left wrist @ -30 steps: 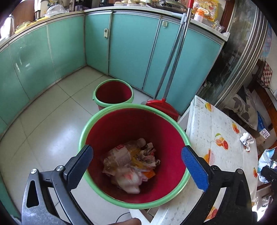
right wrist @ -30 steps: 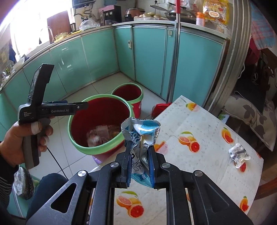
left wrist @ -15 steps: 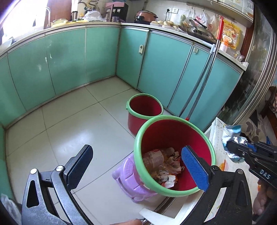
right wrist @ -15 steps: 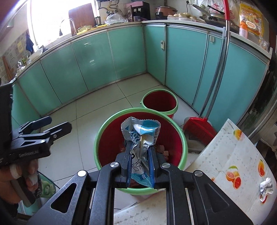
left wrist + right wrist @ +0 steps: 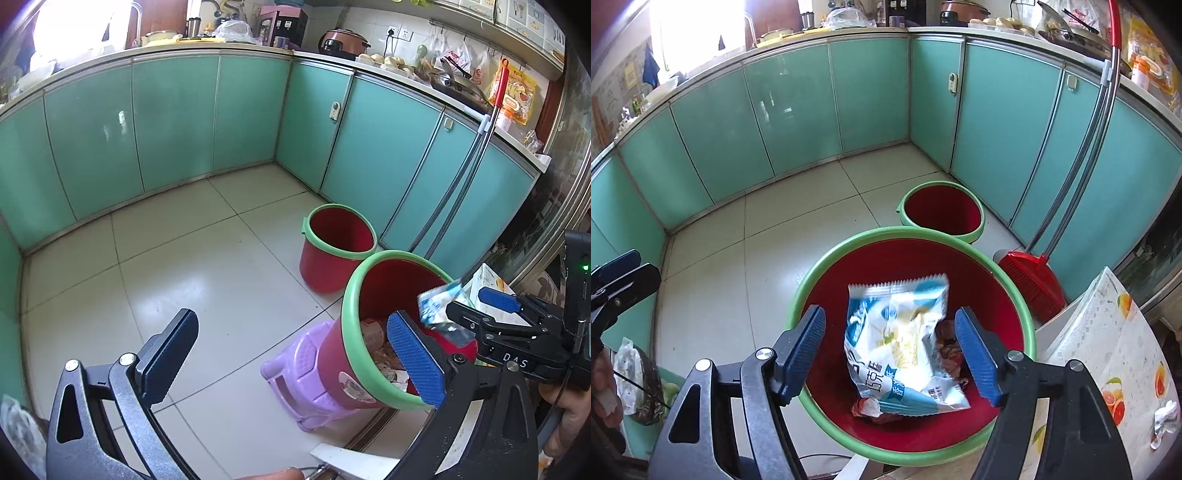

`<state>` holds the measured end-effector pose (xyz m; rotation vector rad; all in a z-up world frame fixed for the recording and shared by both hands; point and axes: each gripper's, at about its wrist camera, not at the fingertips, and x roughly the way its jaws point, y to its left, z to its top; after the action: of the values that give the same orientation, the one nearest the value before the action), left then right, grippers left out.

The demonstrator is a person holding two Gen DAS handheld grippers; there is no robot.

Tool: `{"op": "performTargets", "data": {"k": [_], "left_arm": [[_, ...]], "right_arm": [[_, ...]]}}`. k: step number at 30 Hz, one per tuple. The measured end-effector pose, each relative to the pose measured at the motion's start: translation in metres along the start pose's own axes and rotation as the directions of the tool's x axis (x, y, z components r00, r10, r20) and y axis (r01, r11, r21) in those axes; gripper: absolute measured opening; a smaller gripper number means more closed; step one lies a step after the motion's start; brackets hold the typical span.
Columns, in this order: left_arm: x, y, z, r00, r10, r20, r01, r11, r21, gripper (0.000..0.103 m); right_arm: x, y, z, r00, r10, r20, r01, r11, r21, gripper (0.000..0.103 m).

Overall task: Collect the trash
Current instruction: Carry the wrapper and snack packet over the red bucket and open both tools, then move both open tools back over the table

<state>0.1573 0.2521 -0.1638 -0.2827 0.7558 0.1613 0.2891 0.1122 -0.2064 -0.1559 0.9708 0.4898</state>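
My right gripper (image 5: 892, 358) jaws just sprung wide, snack wrapper (image 5: 899, 343) loose between them over the red bin (image 5: 827, 258), long axis upright, serrated edge up, my left gripper (image 5: 291, 354) gaping, empty

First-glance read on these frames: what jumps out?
The blue-and-white snack wrapper, loose between the right tool's jaws, which have just been opening, over the big red bin with the green rim. That bin sits on a purple stool, trash already inside. Behind it stand a smaller red bin and teal cabinets.
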Motion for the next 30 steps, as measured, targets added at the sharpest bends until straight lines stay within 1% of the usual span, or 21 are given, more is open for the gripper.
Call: {"op": "performTargets", "data": {"k": [2,7,10,14,18,21,25,27,30], "left_arm": [[0.000,-0.002,0.000,1.000,-0.004,0.000,0.004,1.000,0.002,0.102],[-0.005,-0.013,0.000,1.000,-0.020,0.009,0.020,0.999,0.029,0.102],[-0.007,-0.026,-0.001,0.999,-0.044,-0.001,0.044,0.997,0.060,0.102],[-0.011,-0.057,-0.004,0.995,-0.098,-0.022,0.100,0.986,0.130,0.102],[-0.019,-0.101,-0.014,0.984,-0.173,-0.043,0.178,0.960,0.214,0.102],[-0.027,-0.139,-0.026,0.971,-0.230,-0.066,0.240,0.929,0.282,0.102],[-0.041,-0.195,-0.048,0.944,-0.309,-0.115,0.330,0.867,0.374,0.102],[-0.049,-0.222,-0.061,0.925,-0.347,-0.153,0.379,0.829,0.412,0.102],[-0.064,-0.264,-0.087,0.889,-0.405,-0.213,0.456,0.747,0.483,0.102]], "right_arm": [[-0.004,0.001,-0.001,1.000,-0.012,0.003,0.012,1.000,-0.003,0.074],[-0.019,-0.009,-0.005,1.000,-0.009,0.022,0.008,1.000,0.007,0.077],[-0.038,-0.014,-0.011,0.999,-0.024,0.039,0.023,1.000,0.020,0.077],[-0.073,-0.034,-0.027,0.995,-0.071,0.069,0.068,0.996,0.054,0.077],[-0.119,-0.064,-0.054,0.987,-0.126,0.097,0.115,0.987,0.109,0.077],[-0.157,-0.092,-0.084,0.978,-0.177,0.111,0.158,0.974,0.163,0.077],[-0.211,-0.134,-0.134,0.960,-0.258,0.111,0.223,0.940,0.258,0.077],[-0.240,-0.154,-0.161,0.950,-0.294,0.102,0.250,0.918,0.308,0.077],[-0.278,-0.183,-0.204,0.929,-0.363,0.069,0.316,0.877,0.361,0.077]]}}
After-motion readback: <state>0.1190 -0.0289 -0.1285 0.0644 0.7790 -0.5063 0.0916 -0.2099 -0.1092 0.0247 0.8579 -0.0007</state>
